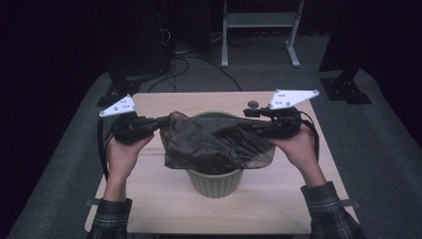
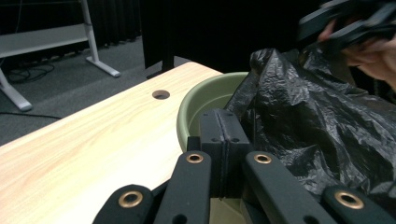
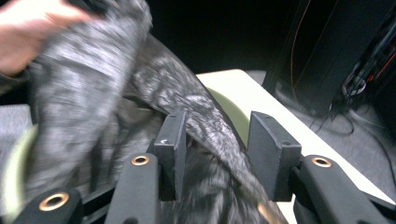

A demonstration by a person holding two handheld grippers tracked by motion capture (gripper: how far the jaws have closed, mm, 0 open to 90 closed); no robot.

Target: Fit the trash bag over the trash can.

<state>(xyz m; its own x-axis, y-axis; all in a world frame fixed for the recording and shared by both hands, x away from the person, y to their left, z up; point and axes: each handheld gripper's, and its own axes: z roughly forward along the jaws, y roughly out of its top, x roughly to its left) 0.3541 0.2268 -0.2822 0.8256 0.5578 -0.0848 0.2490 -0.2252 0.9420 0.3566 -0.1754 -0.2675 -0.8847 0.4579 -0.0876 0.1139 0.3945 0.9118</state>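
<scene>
A pale green ribbed bin stands in the middle of the wooden table. Over its mouth a black plastic bag is draped and stretched. My left gripper is at the bag's left corner, level with the rim. In the left gripper view its pads are pressed together at the edge of the bag, beside the bin's rim. My right gripper reaches in from the right. Its jaws stand apart, and a blurred fold of the bag runs loosely between them.
A round cable hole sits in the tabletop behind the bin. Beyond the table stand a white desk frame and dark stand bases on grey carpet, with cables on the floor.
</scene>
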